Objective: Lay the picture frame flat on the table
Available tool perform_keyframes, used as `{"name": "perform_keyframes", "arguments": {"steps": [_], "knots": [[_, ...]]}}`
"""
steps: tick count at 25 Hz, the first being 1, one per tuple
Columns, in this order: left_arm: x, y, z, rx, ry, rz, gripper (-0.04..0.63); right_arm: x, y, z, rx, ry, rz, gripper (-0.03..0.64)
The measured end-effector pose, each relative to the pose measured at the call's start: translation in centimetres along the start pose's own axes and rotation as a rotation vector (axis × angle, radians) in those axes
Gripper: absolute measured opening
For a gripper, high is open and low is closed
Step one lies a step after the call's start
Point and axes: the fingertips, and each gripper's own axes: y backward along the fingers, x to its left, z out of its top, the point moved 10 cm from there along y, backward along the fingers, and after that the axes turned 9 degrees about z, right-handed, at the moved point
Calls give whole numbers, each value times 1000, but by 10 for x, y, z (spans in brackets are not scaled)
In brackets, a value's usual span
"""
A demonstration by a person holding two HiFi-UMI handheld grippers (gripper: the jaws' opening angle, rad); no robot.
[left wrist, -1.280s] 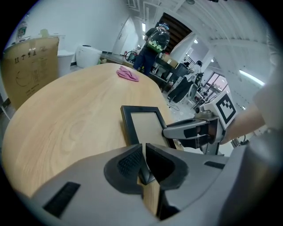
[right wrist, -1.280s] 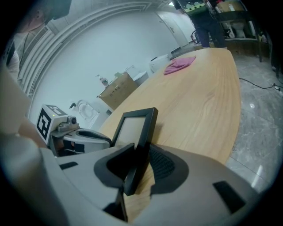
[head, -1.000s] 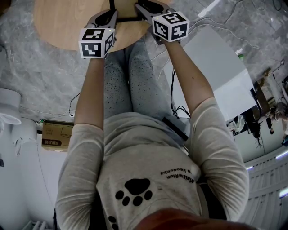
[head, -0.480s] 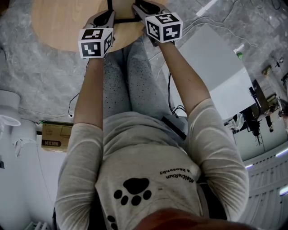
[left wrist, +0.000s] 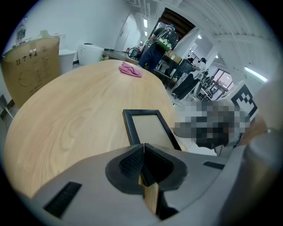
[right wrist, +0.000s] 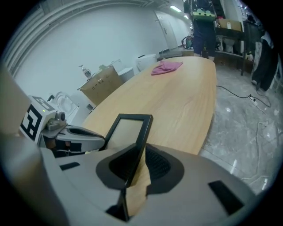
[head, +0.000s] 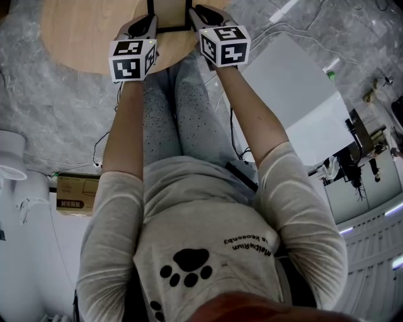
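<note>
A black picture frame (left wrist: 148, 126) with a pale panel sits on the round wooden table (left wrist: 75, 106) between my two grippers. Whether it lies flat or leans back I cannot tell. My left gripper (left wrist: 143, 148) is shut on the frame's left edge near the bottom corner. My right gripper (right wrist: 140, 152) has the frame (right wrist: 128, 130) by its right edge between the jaws. Those jaws have just been closing, and a gap still shows beside the right pad. In the head view the frame (head: 170, 27) is at the top edge, flanked by the left gripper (head: 153, 17) and the right gripper (head: 194, 11).
A pink cloth (left wrist: 130, 69) lies at the table's far side. A cardboard box (left wrist: 31, 62) stands beyond the table. On the floor are a white board (head: 296, 94), cables (head: 242, 151) and a small carton (head: 79, 192). The table edge (head: 94, 66) is close to my knees.
The right gripper has shifted a little left, toward the frame's right edge. The left gripper has stayed where it was.
</note>
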Motion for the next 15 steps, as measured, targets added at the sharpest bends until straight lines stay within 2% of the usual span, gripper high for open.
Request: {"name": "perform_keyframes", "arguments": {"steps": [7, 15], "knots": [[0, -1, -2, 5, 23, 1, 15, 13, 10, 0, 6, -4, -7, 12], [-10, 10, 4, 21, 35, -4, 9, 22, 31, -1, 47, -21, -40, 11]]}}
